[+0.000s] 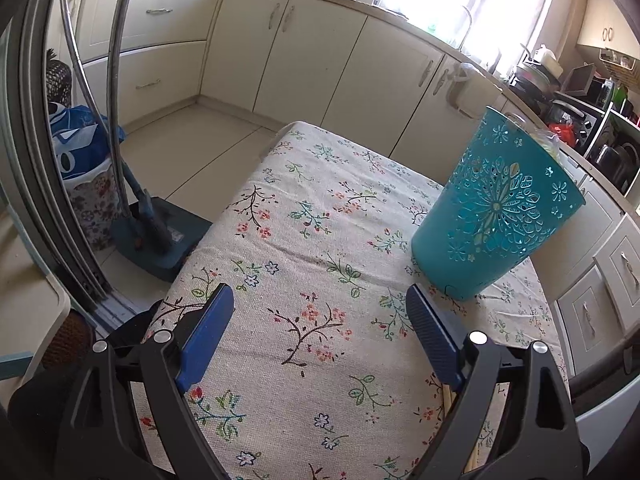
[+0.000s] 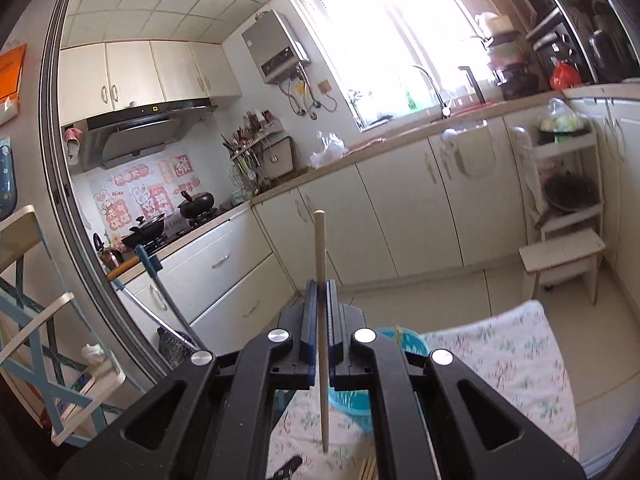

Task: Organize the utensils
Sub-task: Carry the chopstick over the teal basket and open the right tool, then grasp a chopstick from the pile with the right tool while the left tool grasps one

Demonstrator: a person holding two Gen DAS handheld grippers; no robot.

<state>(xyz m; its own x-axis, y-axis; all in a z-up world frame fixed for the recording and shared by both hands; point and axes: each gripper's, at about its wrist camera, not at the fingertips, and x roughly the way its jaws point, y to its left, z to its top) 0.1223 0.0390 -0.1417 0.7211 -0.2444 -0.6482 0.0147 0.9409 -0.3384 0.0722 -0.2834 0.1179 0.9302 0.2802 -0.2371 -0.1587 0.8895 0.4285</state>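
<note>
Mid-transfer, by the look of it: one chopstick (image 2: pixel 321 320) clamped between the pads of the right gripper (image 2: pixel 320 292), jaws closed tight on it, stick roughly upright, top end poking up toward 12 o'clock, lower end hanging free toward 6 o'clock over the floral tablecloth (image 2: pixel 516 360). Teal holder (image 2: pixel 348 400) partly hidden under the right gripper's body, rim showing at about 4 o'clock from the pads; something thin and pale sticking up at the rim (image 2: pixel 398 334), possibly a chopstick already in, too small to tell. Left gripper (image 1: pixel 320 312) wide open, holding nothing, hovering low over the tablecloth (image 1: pixel 300 240). In left wrist view the teal holder (image 1: pixel 496 208) stands at about 2 o'clock from the gripper, just beyond the right pad (image 1: pixel 430 336), apart from it, perforated flower pattern, looking tilted, maybe just the lens. More wooden sticks (image 1: pixel 476 432) lying on the cloth at 5 o'clock, mostly hidden behind the finger frame. Next move, as a judgement: centre the lower tip over the holder mouth, keep stick near vertical, lower until tip is inside the rim, then release. Left gripper free to brace the holder wall if it tips.
</note>
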